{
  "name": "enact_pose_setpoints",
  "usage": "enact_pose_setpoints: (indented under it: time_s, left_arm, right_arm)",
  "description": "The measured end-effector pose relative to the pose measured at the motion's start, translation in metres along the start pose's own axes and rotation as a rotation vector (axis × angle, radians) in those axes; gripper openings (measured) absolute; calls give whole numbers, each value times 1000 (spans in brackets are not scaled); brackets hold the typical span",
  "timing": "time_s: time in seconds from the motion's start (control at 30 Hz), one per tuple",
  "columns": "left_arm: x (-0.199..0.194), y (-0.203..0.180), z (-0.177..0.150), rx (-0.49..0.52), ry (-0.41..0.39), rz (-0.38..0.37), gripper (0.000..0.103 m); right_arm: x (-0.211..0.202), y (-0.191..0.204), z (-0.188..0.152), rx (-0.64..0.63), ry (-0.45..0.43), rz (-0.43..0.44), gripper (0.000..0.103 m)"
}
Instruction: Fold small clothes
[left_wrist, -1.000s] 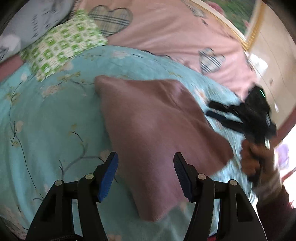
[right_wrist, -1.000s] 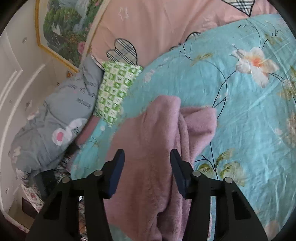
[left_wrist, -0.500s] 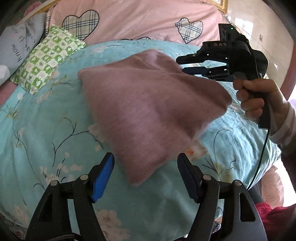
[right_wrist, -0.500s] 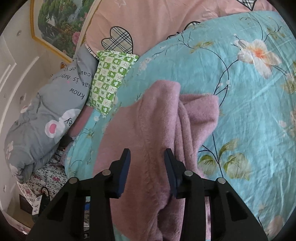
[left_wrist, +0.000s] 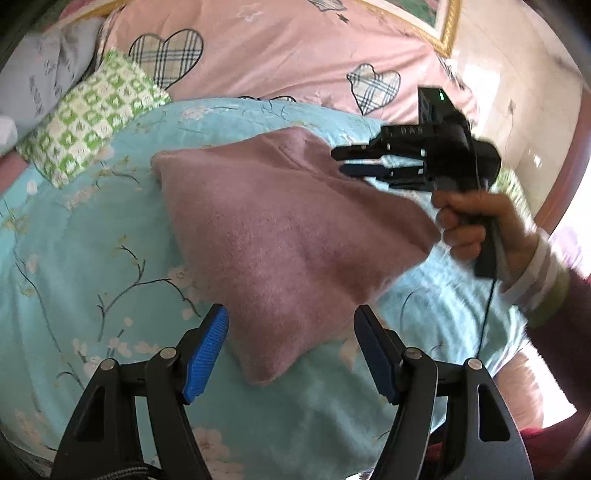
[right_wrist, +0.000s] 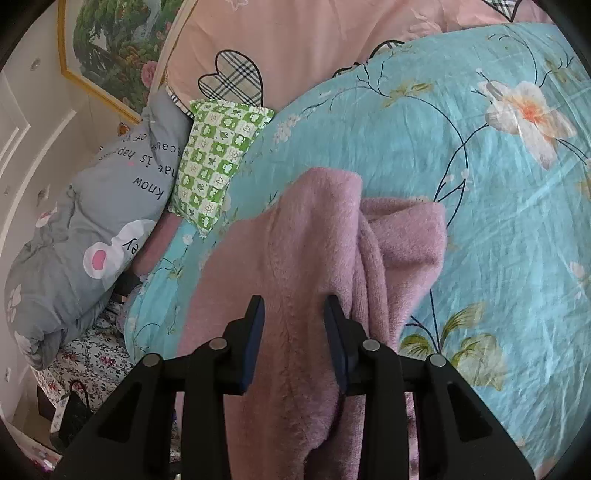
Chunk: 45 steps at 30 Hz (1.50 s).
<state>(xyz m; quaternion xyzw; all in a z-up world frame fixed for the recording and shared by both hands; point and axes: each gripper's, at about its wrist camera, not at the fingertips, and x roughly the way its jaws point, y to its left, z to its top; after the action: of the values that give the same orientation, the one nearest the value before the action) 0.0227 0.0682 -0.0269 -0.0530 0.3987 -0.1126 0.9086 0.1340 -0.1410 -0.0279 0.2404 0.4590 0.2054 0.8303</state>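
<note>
A mauve fleece garment (left_wrist: 288, 229) lies folded on the turquoise floral quilt (left_wrist: 92, 229). My left gripper (left_wrist: 291, 314) stands open over the garment's near corner, and its blue pads (left_wrist: 207, 347) are clear of the cloth. My right gripper (right_wrist: 294, 301) hovers over the far side of the garment (right_wrist: 295, 258). Its jaws are closing with a raised fold of the fleece between them, and the pads do not visibly pinch it. In the left wrist view the right gripper (left_wrist: 340, 161) shows at the garment's far edge, held by a hand (left_wrist: 469, 225).
A green checked pillow (left_wrist: 92, 136) and a grey printed pillow (right_wrist: 92, 229) lie at the head of the bed against a pink heart-patterned cover (left_wrist: 295, 55). The quilt drops off at the bed's edge, with a floral sheet (right_wrist: 85, 354) below.
The right gripper's jaws have narrowed around the fleece fold. The left gripper's jaws have widened a little and it has shifted back from the garment, whose near corner now lies between the fingertips.
</note>
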Motion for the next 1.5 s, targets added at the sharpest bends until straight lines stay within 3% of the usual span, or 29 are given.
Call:
enact_pose_setpoints:
  time_s: [0.27, 0.57, 0.7, 0.9, 1.03, 1.2, 1.33, 1.37, 1.5]
  left_arm:
    - [30, 40, 48, -211, 21, -14, 71]
    - [48, 99, 60, -440, 24, -58, 71]
    - [54, 97, 61, -436, 33, -64, 71]
    - [65, 89, 67, -405, 43, -47, 71]
    - [68, 88, 65, -412, 49, -51, 71]
    - [75, 93, 64, -432, 60, -77, 71]
    - [82, 94, 63, -453, 69, -101, 71]
    - [84, 94, 63, -463, 78, -106, 71]
    - [73, 82, 77, -422, 79, -87, 72]
  right_arm:
    - [17, 6, 19, -63, 23, -44, 35]
    - [14, 1, 27, -88, 1, -66, 35]
    - [-5, 4, 26, -101, -66, -111, 35]
    - [12, 9, 25, -139, 20, -121, 34]
    - [15, 20, 25, -180, 11, -135, 22]
    - [27, 3, 18, -108, 65, -140, 22]
    - [23, -10, 10, -43, 52, -91, 22]
    - [25, -9, 10, -52, 60, -91, 9]
    - [-5, 5, 21, -59, -7, -23, 7]
